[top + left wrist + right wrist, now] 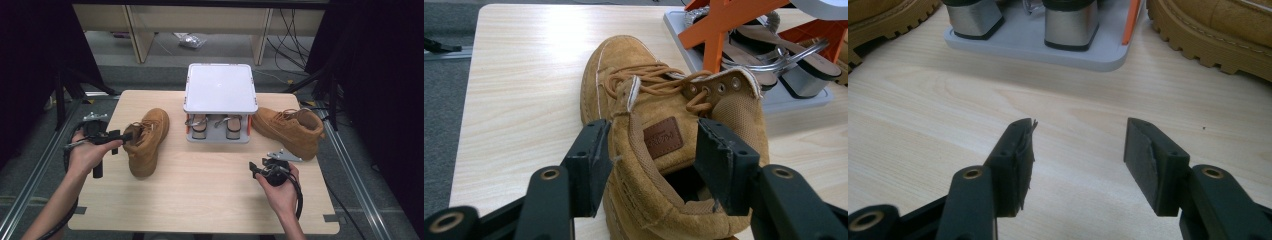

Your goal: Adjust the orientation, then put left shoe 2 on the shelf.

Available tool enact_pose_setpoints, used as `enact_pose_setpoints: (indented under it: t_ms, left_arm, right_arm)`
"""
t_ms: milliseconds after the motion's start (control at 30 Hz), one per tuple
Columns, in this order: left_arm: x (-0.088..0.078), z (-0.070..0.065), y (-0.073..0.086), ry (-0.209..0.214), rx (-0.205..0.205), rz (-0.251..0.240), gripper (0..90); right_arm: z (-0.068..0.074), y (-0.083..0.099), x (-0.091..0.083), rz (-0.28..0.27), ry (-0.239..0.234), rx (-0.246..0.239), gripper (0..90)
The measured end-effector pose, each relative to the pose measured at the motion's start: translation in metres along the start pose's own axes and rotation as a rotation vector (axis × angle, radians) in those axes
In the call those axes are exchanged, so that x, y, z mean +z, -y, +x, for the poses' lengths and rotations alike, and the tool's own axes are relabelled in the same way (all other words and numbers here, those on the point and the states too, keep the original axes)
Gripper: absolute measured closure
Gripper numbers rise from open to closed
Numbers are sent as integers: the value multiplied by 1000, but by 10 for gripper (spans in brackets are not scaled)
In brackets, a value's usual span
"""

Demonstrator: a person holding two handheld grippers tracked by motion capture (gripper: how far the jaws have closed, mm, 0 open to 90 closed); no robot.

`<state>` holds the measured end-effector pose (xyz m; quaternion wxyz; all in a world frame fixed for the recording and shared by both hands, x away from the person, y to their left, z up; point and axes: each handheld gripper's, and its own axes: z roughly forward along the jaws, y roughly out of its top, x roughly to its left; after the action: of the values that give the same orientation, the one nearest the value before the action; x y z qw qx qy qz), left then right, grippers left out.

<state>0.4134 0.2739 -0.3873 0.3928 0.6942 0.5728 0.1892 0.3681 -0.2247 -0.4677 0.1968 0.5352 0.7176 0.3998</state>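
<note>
A: We are seeing bare table (200,175) lying open between both grippers.

B: The shoe rack (220,95) is blocking centre-back, with boots (146,142) flanking it, leaving narrow gaps.

Boot (146,141) left of rack (218,129), boot (292,131) right

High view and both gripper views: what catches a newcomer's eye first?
Two tan boots: the left boot sits between the open left hand-held gripper's jaws, the right boot stands beside the rack. Heeled sandals sit on the rack's lower shelf at the table's middle.
</note>
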Motion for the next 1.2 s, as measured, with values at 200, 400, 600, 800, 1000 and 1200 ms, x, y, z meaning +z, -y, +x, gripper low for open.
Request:
enact_pose_setpoints:
  t_ms: [200, 400, 600, 800, 1000, 1200]
  left_arm:
    - [3, 3, -2, -20, 10, 10, 461]
    - [5, 8, -2, -24, -18, 7, 461]
    - [3, 11, 1, -29, -42, -3, 463]
    - [7, 12, 3, -37, -31, 15, 467]
    - [12, 11, 4, -46, -30, 45, 484]
    - [20, 10, 2, -54, -37, 48, 546]
  right_arm:
    - [-6, 2, 2, 9, 9, 7, 459]
    - [-6, 1, -1, 19, 18, 13, 458]
    - [-5, 2, -2, 8, 8, 12, 457]
    - [-7, -2, -3, -7, 14, 17, 456]
    - [-6, -3, -1, -3, -3, 14, 456]
    - [-5, -2, -3, -7, -10, 15, 456]
